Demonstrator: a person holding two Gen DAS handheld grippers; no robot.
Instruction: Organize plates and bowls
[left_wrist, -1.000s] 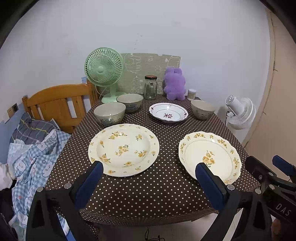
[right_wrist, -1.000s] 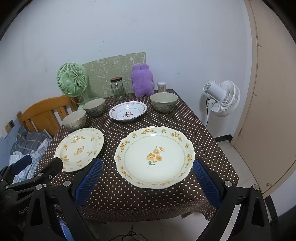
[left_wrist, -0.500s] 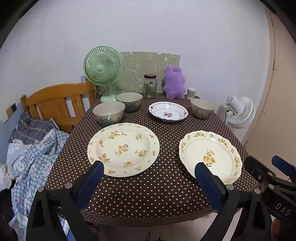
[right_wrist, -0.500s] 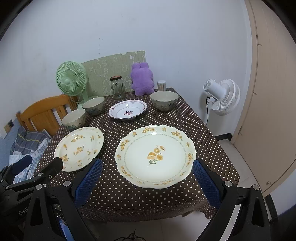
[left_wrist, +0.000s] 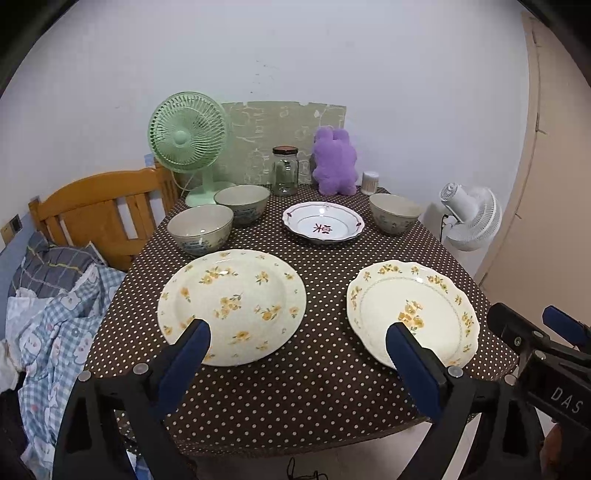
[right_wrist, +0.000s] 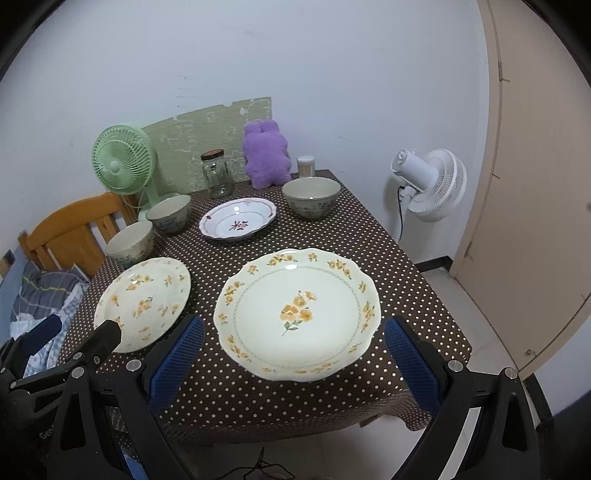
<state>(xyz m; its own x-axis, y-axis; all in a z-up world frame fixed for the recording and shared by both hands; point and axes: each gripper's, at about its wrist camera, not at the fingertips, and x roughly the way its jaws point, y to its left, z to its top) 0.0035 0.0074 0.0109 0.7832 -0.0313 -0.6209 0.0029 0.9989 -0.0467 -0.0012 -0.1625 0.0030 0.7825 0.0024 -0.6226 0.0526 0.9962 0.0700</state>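
Both grippers have edged slightly closer to the polka-dot table (left_wrist: 317, 391) since a second ago, while the dishes lie unmoved. From the left wrist view, the left gripper (left_wrist: 297, 345) hangs wide apart and empty at 6 o'clock, with a round floral plate (left_wrist: 232, 305) at 10 o'clock of it, a scalloped floral plate (left_wrist: 412, 310) at 2 o'clock, and at 12 o'clock three bowls (left_wrist: 200, 229) (left_wrist: 242, 203) (left_wrist: 394, 213) around a white red-patterned dish (left_wrist: 323, 227). From the right wrist view, the right gripper (right_wrist: 293, 349) is likewise spread and empty, just short of the scalloped plate.
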